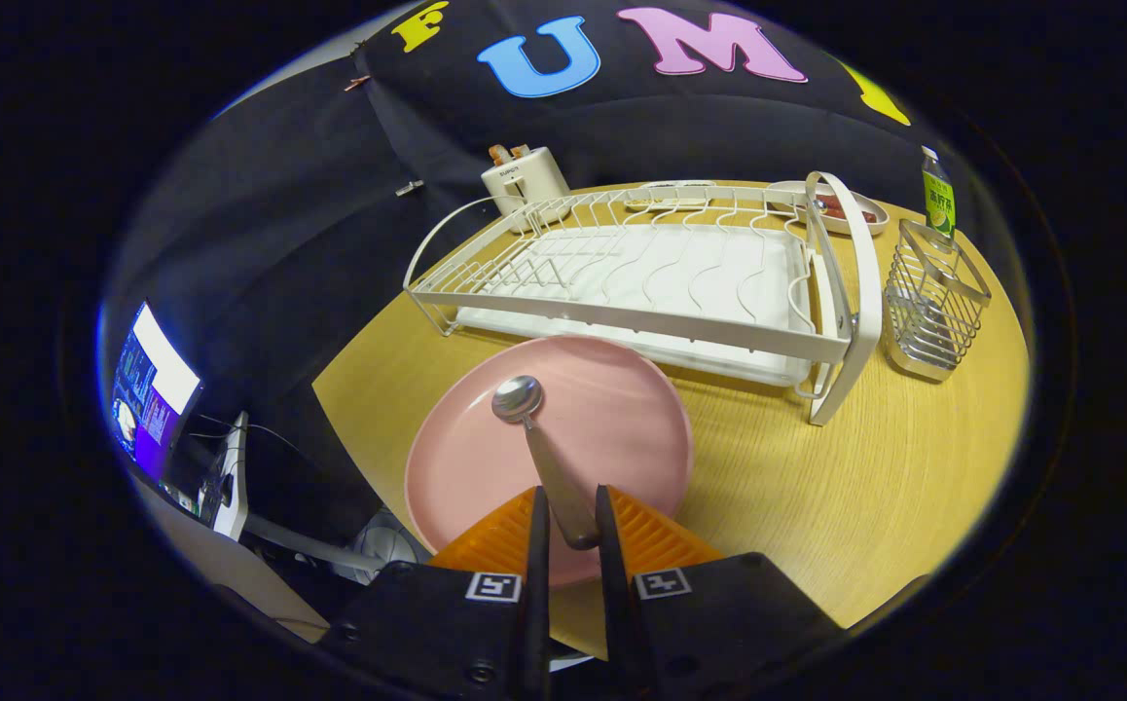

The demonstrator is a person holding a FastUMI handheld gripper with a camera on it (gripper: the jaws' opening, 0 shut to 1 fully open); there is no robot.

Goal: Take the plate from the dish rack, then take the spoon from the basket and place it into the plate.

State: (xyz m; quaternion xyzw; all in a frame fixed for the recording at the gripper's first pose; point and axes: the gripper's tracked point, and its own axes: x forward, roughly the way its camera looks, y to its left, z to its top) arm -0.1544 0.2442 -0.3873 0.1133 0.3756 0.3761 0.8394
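Note:
A pink plate (612,419) lies flat on the wooden table, just in front of the white wire dish rack (641,282). My gripper (571,526) is shut on the handle of a metal spoon (536,438). The spoon points forward from between the fingers, and its bowl hangs over the middle of the plate. Whether the bowl touches the plate I cannot tell. Right of the rack stands a wire basket (933,302), which looks empty.
A white appliance (525,180) stands behind the rack's far left corner. Beyond the rack's right end sit a small dish (846,209) and a green bottle (937,195). The table's left edge (359,360) drops off near the plate, with a lit monitor (150,389) below.

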